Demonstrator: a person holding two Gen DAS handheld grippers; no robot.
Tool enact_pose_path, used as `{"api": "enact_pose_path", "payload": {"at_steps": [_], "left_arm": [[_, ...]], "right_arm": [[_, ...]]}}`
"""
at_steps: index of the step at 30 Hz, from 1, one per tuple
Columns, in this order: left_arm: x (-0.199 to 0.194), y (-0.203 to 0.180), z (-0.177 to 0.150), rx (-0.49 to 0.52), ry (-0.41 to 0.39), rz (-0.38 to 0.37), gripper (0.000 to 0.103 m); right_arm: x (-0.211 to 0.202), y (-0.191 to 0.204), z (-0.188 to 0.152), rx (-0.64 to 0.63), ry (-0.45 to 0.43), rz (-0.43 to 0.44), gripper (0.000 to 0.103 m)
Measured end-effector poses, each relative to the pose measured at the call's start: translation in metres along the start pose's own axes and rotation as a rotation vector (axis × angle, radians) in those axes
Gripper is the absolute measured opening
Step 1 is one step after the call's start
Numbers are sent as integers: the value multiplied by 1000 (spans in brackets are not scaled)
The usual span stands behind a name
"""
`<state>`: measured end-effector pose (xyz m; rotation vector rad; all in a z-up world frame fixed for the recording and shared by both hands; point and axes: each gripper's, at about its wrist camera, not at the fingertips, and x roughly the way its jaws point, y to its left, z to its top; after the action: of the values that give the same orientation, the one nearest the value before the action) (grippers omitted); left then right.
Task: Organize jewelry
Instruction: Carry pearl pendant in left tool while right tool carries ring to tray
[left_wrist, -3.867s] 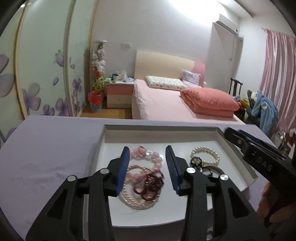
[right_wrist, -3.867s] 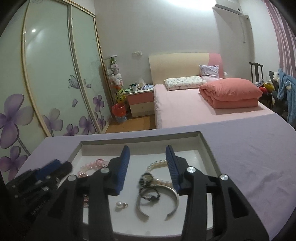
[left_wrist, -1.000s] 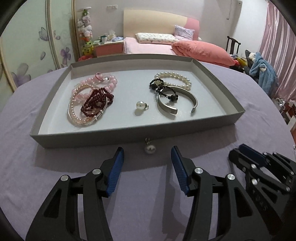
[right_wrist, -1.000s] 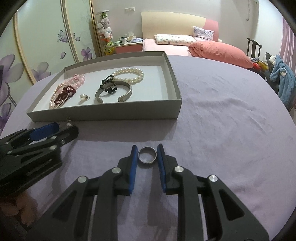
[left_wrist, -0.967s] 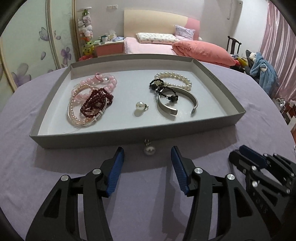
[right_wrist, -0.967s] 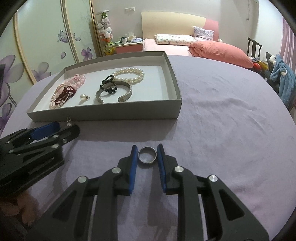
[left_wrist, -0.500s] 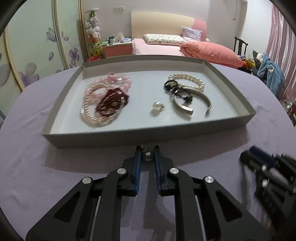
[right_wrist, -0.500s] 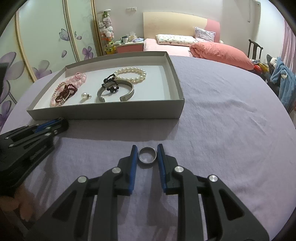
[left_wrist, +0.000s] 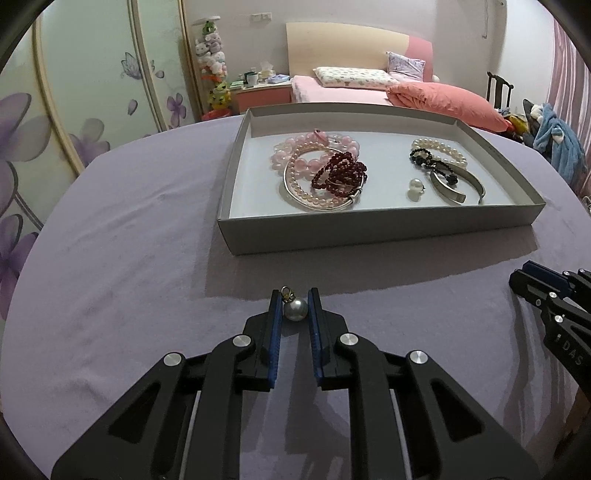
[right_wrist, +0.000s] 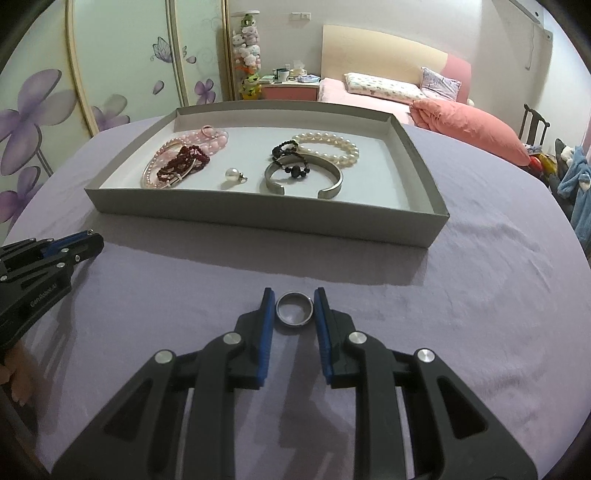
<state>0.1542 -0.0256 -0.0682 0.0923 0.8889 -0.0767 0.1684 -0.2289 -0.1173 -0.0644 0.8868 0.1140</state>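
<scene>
A grey tray on the purple cloth holds pink, white and dark red bead bracelets, a white pearl bracelet, a black bead bracelet, a silver cuff and a pearl pendant. In front of the tray, my left gripper is shut on another pearl pendant. My right gripper is shut on a silver ring, also short of the tray. Each gripper shows at the edge of the other's view.
The purple cloth covers a rounded table with bare room on both sides of the tray. Behind stand a pink bed, a bedside cabinet, flowered wardrobe doors and a chair with clothes.
My left gripper closed on the pearl pendant in front of the tray and carried it left, so the tray now sits further right. The right gripper kept its ring and shifted slightly.
</scene>
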Motion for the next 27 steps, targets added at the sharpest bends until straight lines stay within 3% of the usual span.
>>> {"api": "enact_pose_path", "payload": {"at_steps": [21,27], "left_arm": [[-1,12,0,-45,-4,-43,14],[-12,19,-3,-84,-44,-72,14]], "right_arm": [[-3,-10,-2,43,-7,25,22],[-17,-10,3,65,-63,39,22]]}}
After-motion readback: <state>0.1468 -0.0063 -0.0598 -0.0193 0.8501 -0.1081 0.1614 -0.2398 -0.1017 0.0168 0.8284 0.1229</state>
